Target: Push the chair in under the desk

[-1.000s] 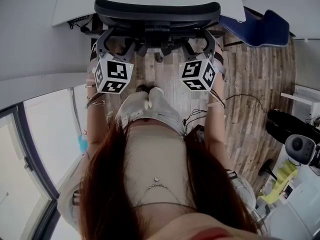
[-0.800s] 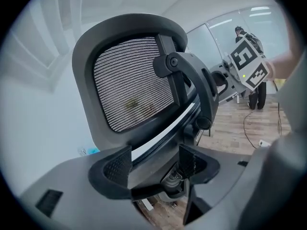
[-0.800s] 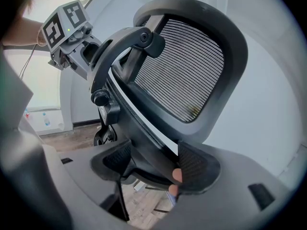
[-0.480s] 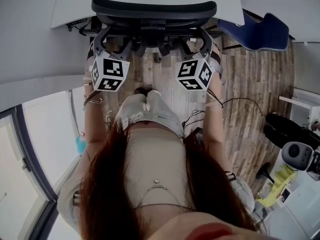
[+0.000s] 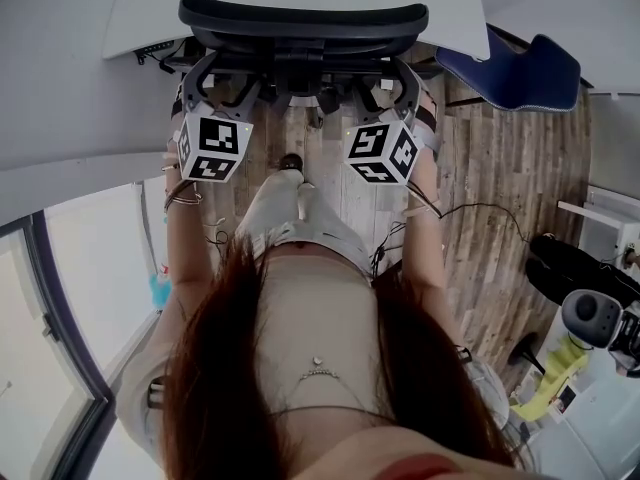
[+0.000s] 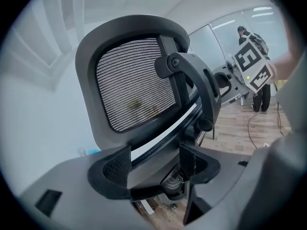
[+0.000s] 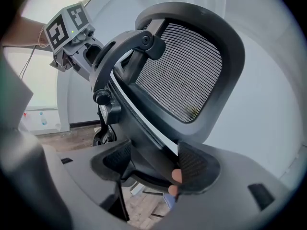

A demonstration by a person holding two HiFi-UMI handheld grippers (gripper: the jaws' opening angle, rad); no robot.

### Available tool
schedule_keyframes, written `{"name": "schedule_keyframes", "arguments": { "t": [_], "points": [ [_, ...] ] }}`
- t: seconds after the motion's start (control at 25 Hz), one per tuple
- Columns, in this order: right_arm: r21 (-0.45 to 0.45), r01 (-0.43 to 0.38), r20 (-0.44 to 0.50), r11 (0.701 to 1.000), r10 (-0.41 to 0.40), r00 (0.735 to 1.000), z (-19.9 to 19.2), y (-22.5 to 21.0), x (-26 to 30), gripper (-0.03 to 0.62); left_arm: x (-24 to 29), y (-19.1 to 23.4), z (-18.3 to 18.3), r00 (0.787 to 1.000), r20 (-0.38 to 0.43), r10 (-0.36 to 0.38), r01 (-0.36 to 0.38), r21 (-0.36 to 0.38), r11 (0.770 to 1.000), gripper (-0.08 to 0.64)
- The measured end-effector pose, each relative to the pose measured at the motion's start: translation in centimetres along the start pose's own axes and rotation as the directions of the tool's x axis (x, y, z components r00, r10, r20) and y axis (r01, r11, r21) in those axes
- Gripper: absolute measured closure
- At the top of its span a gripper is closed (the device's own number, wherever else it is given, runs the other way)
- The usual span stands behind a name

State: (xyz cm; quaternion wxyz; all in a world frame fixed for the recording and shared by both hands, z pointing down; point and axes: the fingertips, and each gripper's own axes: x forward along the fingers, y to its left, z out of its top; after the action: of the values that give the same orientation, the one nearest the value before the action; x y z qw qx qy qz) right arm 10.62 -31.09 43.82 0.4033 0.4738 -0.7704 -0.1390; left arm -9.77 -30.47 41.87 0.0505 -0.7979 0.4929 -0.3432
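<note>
A black mesh office chair [image 5: 300, 16] stands with its backrest top at the edge of the white desk [image 5: 150, 8], its seat hidden beneath the desktop. My left gripper [image 5: 222, 76] holds the left side of the backrest frame and my right gripper [image 5: 388, 78] the right side. In the left gripper view the dark frame below the mesh back [image 6: 134, 85] fills the gap of my left gripper [image 6: 154, 164]. The right gripper view is alike: the frame under the mesh [image 7: 187, 71] sits between the pads of my right gripper [image 7: 154, 164].
A blue chair [image 5: 520, 63] stands to the right of the desk on the wooden floor. A cable [image 5: 480, 208] trails on the floor at right, near equipment [image 5: 590, 318]. A glass wall runs along the left. A person [image 6: 259, 95] stands far off.
The chair back and both grippers have shifted a little farther toward the desk. The person's feet have stepped forward after them.
</note>
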Motion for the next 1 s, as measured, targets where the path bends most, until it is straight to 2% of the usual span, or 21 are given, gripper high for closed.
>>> {"name": "schedule_keyframes", "arguments": {
  "t": [1.0],
  "points": [
    [0.018, 0.023, -0.022, 1.0, -0.023, 1.0, 0.1, -1.3, 1.2, 0.287, 1.4, 0.8, 0.9, 1.0, 0.025, -0.013, 0.013, 0.011, 1.0, 0.255]
  ]
}}
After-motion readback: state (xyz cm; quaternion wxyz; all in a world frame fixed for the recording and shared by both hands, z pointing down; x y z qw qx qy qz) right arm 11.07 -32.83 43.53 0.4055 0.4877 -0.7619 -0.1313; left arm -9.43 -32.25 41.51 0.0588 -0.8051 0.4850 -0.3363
